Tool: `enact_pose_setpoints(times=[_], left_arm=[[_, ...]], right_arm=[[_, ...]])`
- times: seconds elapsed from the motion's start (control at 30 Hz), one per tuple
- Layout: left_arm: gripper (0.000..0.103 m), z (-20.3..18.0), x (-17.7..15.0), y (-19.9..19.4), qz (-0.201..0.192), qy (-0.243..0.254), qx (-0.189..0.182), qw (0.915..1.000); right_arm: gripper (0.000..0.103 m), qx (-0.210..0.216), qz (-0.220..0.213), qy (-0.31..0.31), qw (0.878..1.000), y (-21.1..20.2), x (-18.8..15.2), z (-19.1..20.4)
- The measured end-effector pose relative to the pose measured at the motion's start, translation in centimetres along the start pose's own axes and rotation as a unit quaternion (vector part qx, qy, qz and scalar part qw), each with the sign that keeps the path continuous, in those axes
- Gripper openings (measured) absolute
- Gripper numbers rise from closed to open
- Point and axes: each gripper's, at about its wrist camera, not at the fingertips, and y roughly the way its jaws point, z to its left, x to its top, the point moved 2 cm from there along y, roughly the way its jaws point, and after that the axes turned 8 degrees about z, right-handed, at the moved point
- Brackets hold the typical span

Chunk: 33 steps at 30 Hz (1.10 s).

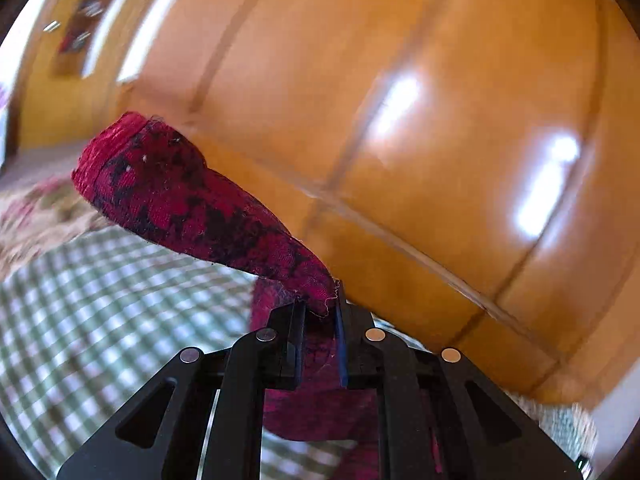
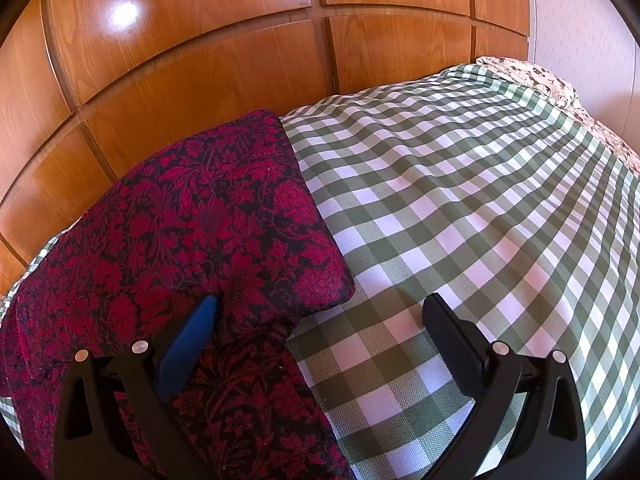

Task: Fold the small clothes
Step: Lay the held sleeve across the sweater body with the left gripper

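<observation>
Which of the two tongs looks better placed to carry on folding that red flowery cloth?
Probably the left tongs: they are shut on the red cloth, with a flap raised off the checked bedcover. The right tongs stand open, gripping nothing, one finger over the cloth.

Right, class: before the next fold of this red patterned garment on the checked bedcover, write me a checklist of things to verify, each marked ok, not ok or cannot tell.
1. Left gripper has a firm hold on the red garment: ok, its fingers are shut on a pinched edge, lifted off the bed.
2. Right gripper free to act: ok, open, nothing between its fingers.
3. Right blue finger pinning the cloth: cannot tell, it lies over the garment, contact unclear.
4. Room on the checked bedcover to lay the fold: ok.
5. Garment lying flat: not ok, bunched near the right gripper.
6. Where the lifted edge will land: cannot tell, left wrist view blurred.
</observation>
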Motion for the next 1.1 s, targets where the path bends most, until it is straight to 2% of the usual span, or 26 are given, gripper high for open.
enact_pose_setpoints(times=[0.1, 0.23, 0.5, 0.6, 0.7, 0.73, 0.8, 0.83, 0.9, 1.0, 1.1], left_arm=[[0.011, -3.9, -0.7, 1.0, 0.015, 0.058, -0.015, 0.9981], [0.011, -8.3, -3.1, 2.3, 0.043, 0.119, -0.039, 0.9912], [0.011, -15.0, -8.5, 4.8, 0.087, 0.209, -0.052, 0.9726], [0.011, -16.9, -10.7, 5.7, 0.107, 0.247, -0.052, 0.9617], [0.011, -18.9, -13.5, 6.8, 0.132, 0.301, -0.046, 0.9432], [0.011, -19.8, -14.7, 7.1, 0.145, 0.322, -0.042, 0.9346], [0.011, -20.4, -16.4, 7.9, 0.166, 0.35, -0.034, 0.9212], [0.011, -20.7, -17.6, 8.5, 0.178, 0.369, -0.023, 0.9117], [0.011, -20.8, -19.1, 9.3, 0.189, 0.394, -0.01, 0.8996], [0.013, -21.0, -21.2, 9.5, 0.186, 0.438, 0.007, 0.8795], [0.018, -21.0, -22.0, 9.3, 0.175, 0.462, 0.017, 0.8694]], right_arm=[[0.101, 0.001, 0.0, 0.001, 1.0, -0.1, 0.0, 0.0], [0.101, 0.004, 0.0, 0.002, 1.0, -0.1, 0.0, 0.0], [0.101, 0.014, 0.002, 0.008, 1.0, 0.1, 0.1, 0.3], [0.101, 0.018, 0.003, 0.011, 1.0, 0.1, 0.2, 0.4], [0.101, 0.018, 0.004, 0.014, 1.0, 0.2, 0.2, 0.7], [0.101, 0.019, 0.004, 0.015, 1.0, 0.2, 0.2, 0.7], [0.101, 0.018, 0.004, 0.015, 1.0, 0.2, 0.2, 0.6], [0.101, 0.018, 0.004, 0.015, 1.0, 0.2, 0.2, 0.6], [0.101, 0.019, 0.004, 0.015, 1.0, 0.2, 0.2, 0.6], [0.101, 0.019, 0.004, 0.015, 1.0, 0.2, 0.2, 0.5], [0.101, 0.019, 0.003, 0.015, 1.0, 0.2, 0.1, 0.5]])
